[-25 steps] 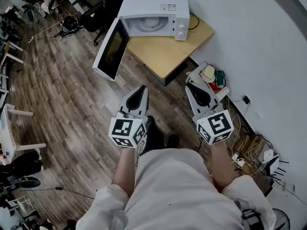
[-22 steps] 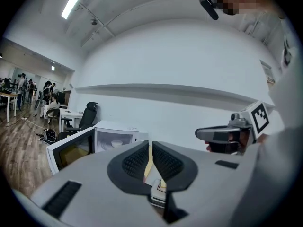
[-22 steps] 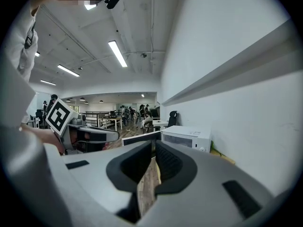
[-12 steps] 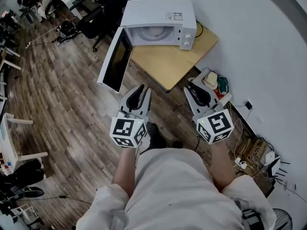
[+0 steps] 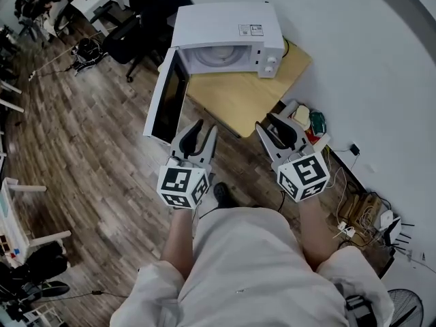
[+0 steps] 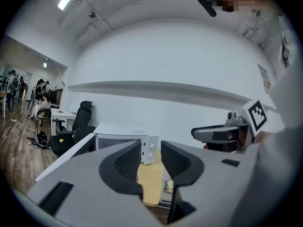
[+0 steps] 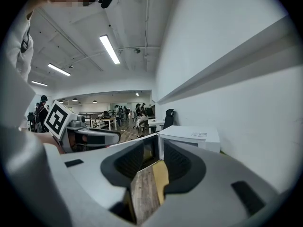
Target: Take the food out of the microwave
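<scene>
**Approach to the open microwave, both tools empty**

Wood-plank floor point(image 5: 88, 135) runs up to a small wooden desk point(image 5: 245, 97) set against a white wall. A white microwave point(image 5: 228, 26) stands along the desk's far edge. Its door point(image 5: 167, 97) is swung fully open and hangs out past the desk's left edge. Inside the cavity lies a pale round shape, which I take to be the food point(image 5: 216, 54) or its plate; it is too small to tell more.

The left gripper point(image 5: 204, 129) and the right gripper point(image 5: 274, 125) are held side by side just short of the desk's near edge, aimed at the oven. Both sets of jaws have just been opening. The left stands well apart, the right only narrowly parted, and nothing is between either pair: only desk, floor and microwave show through the gaps.

This looks like the reach-in step, with the door already dealt with and the food not yet touched. The next move probably calls for carrying one gripper over the desk and into the cavity. It must stay clear of the door on the left, and the jaws must part wide enough to take the dish's rim.
</scene>
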